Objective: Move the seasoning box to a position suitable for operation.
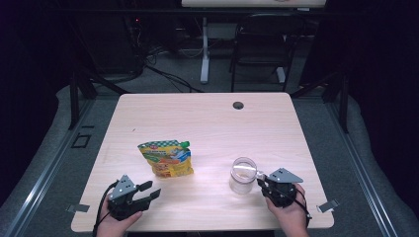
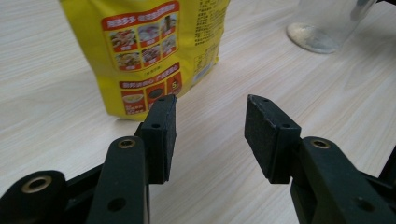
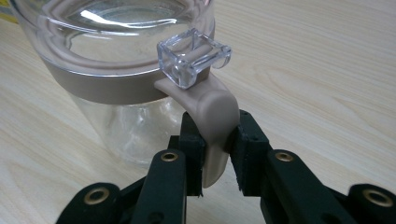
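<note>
The right gripper [image 3: 215, 154] pinches the jar [image 1: 242, 175] clasp [image 3: 211, 122] at the near right of the counter [image 1: 207, 118], while the left gripper [image 2: 210, 135], jaws spread, points at the yellow bag [image 2: 144, 51] just beyond it.

Your jar [image 1: 242, 175] stands upright toward the table's 5 o'clock: clear glass, a tan band round its rim, a clear lid, and a tan latch [image 3: 211, 122] hanging down its side. Your pouch [image 1: 166, 157], yellow with a green cap, stands at the jar's 9 o'clock, well apart from it.
</note>
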### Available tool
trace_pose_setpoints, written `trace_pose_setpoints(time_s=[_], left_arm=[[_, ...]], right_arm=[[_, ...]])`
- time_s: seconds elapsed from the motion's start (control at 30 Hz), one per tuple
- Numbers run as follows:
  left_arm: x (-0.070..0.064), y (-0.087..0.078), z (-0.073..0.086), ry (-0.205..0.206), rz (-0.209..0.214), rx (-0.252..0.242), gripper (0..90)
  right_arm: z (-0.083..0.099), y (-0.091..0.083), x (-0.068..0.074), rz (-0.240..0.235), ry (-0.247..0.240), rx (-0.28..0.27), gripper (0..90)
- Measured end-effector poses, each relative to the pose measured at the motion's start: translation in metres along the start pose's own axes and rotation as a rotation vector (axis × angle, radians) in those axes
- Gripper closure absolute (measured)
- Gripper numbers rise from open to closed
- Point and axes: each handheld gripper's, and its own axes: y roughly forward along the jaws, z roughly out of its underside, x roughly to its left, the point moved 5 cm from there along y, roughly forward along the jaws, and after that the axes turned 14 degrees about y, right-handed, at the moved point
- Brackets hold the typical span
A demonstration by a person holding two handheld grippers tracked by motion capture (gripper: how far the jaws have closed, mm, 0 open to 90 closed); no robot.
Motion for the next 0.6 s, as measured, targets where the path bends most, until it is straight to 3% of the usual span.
trace_pose_setpoints(time_s=[0.27,0.33,0.6], left_arm=[[-0.005,0.008,-0.008,0.016,0.039,-0.008,53.2],[-0.008,0.010,-0.009,0.040,0.049,-0.002,53.2],[-0.016,0.014,-0.010,0.029,0.082,0.003,55.3]], right_arm=[[-0.001,0.005,0.015,-0.045,-0.036,0.021,75.7],[0.000,0.005,0.018,-0.049,-0.037,0.008,75.7],[0.004,0.006,0.033,-0.119,-0.085,-0.002,75.8]])
